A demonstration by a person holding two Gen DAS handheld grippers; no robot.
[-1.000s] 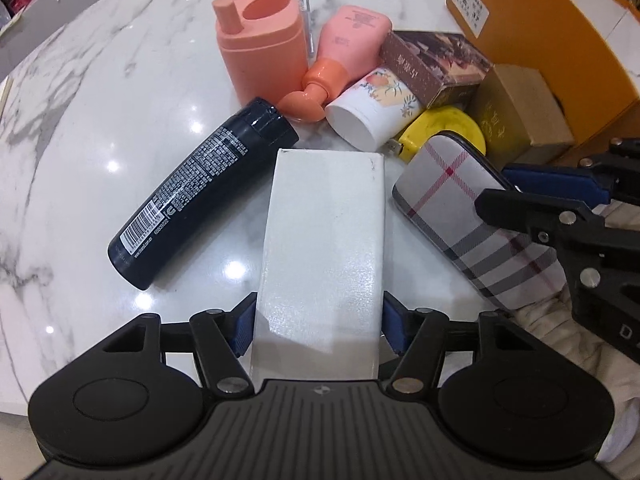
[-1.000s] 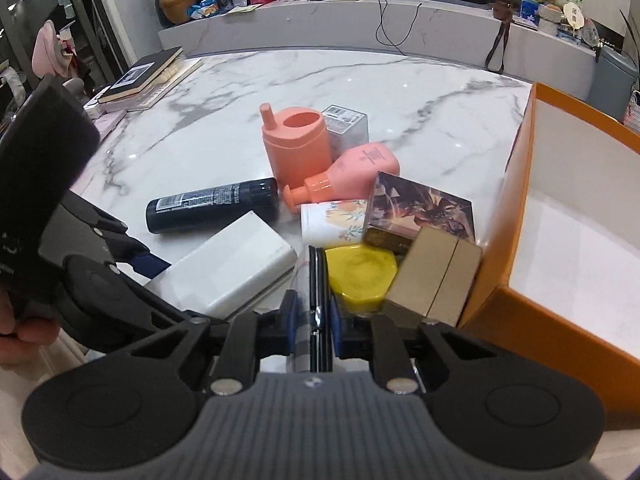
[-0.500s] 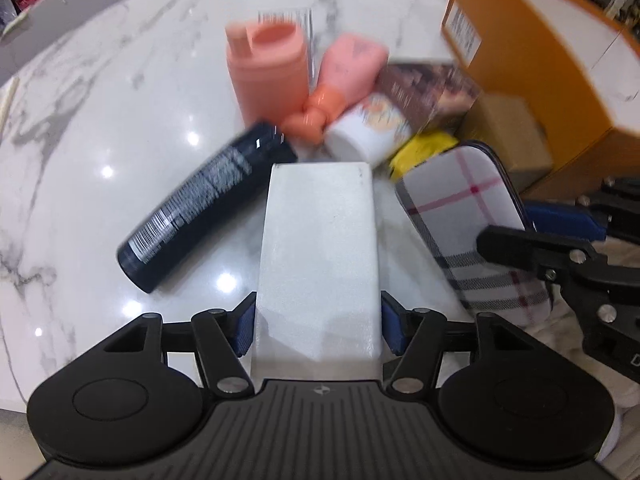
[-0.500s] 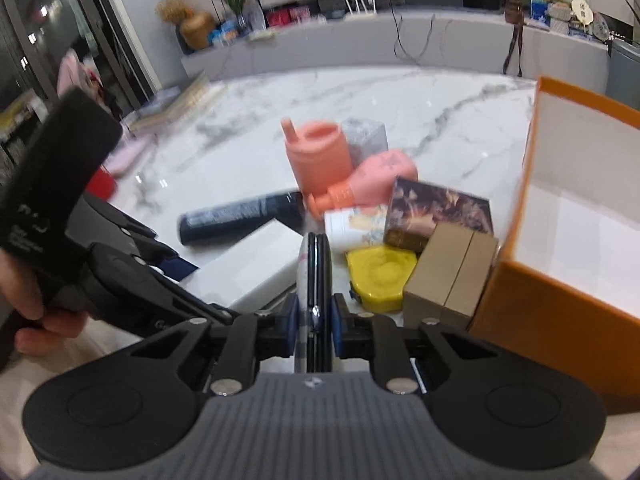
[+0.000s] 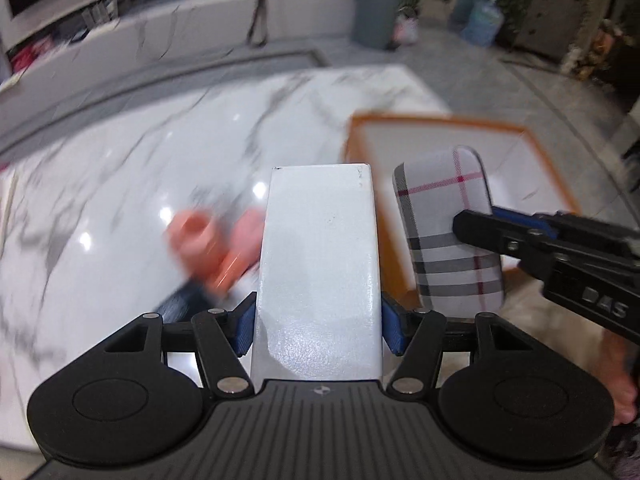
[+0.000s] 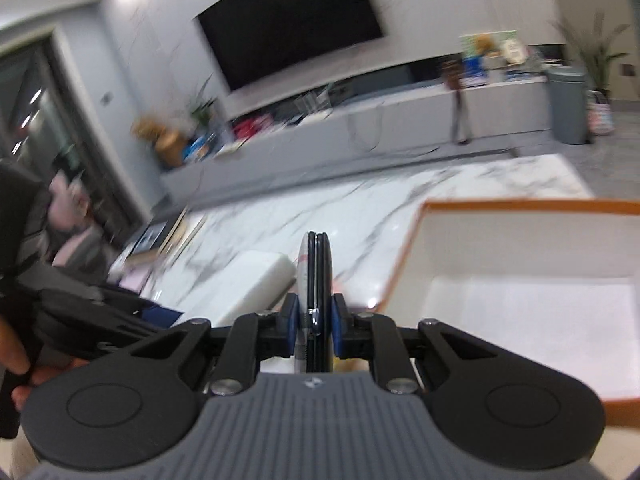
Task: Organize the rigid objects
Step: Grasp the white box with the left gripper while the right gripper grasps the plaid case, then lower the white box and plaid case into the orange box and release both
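both claws loaded, held above the marble

left wrist view: the left gripper (image 5: 318, 322) pinches a white box (image 5: 318, 264) by its two long sides, blue pads pressed flat against them; the box runs toward 12 o'clock, its far edge square against the marble table (image 5: 120, 184). at 2 o'clock the plaid case (image 5: 450, 232) hangs in the right gripper (image 5: 520, 236), just beside the box with a narrow gap between. behind it the orange box (image 5: 540, 148) shows its rim. blurred pink bottles (image 5: 200, 236) lie at 9 o'clock.

right wrist view: the right gripper (image 6: 314, 326) squeezes the plaid case (image 6: 316, 280) edge-on, upright. the orange box (image 6: 520, 206) lies open at 3 o'clock. the white box (image 6: 244, 284) sits at 10 o'clock, close alongside.
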